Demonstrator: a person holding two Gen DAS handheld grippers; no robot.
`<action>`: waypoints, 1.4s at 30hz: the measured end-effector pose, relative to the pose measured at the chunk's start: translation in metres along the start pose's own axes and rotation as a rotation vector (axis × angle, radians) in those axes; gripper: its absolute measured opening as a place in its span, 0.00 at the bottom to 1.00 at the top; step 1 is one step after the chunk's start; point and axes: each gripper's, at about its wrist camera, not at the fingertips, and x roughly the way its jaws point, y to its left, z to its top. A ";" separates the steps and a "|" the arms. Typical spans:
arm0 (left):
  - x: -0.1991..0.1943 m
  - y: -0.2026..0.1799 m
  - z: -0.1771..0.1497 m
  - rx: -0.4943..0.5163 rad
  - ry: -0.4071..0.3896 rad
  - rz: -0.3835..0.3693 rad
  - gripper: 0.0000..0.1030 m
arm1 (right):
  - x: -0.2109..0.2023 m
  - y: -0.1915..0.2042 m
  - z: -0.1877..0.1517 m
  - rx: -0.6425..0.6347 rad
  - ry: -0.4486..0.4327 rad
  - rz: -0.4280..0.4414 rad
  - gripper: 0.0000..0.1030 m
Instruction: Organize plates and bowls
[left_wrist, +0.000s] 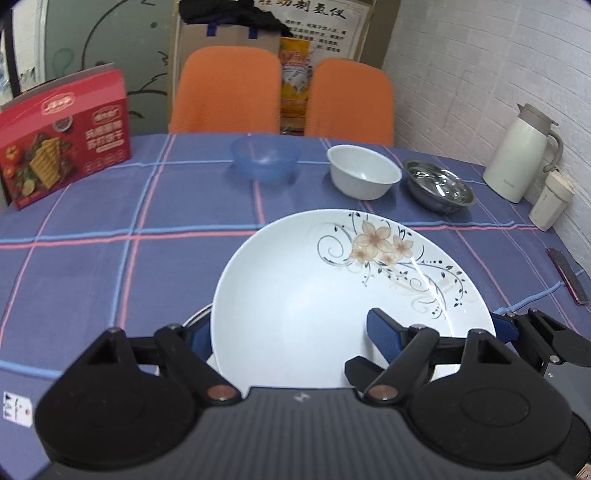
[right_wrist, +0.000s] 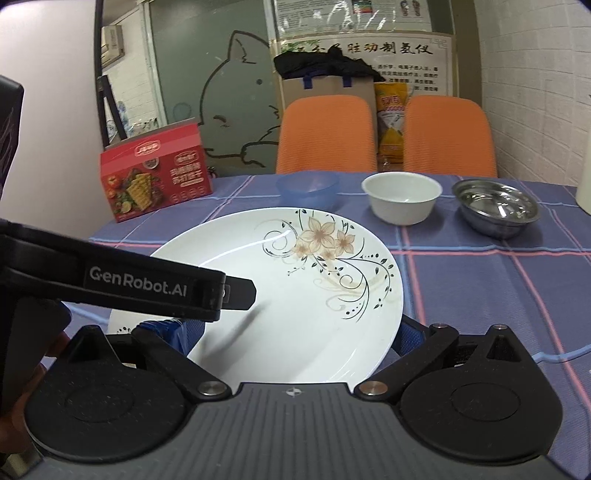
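A white floral plate hangs tilted just above a stack, whose lower plate rim and a steel rim peek out at the left. My right gripper has a blue pad against each side of the plate's near part. My left gripper straddles the plate's left rim. One of its fingers lies over the plate's face and the other is behind the rim, and the two stand wide apart. Farther back, a blue bowl, a white bowl and a steel bowl stand in a row.
A red food box stands at the table's far left. A white thermos jug and a small white container are at the far right by the wall. A dark flat object lies near the right edge. Two orange chairs are behind the table.
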 end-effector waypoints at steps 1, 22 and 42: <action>-0.003 0.006 -0.004 -0.011 0.001 0.010 0.78 | 0.001 0.007 -0.004 -0.003 0.011 0.015 0.87; -0.015 0.046 -0.047 -0.140 0.017 -0.119 0.89 | 0.002 0.033 -0.036 -0.063 0.059 0.024 0.86; -0.012 0.027 -0.032 0.021 0.164 0.041 0.95 | 0.003 0.011 -0.044 -0.010 0.067 0.027 0.86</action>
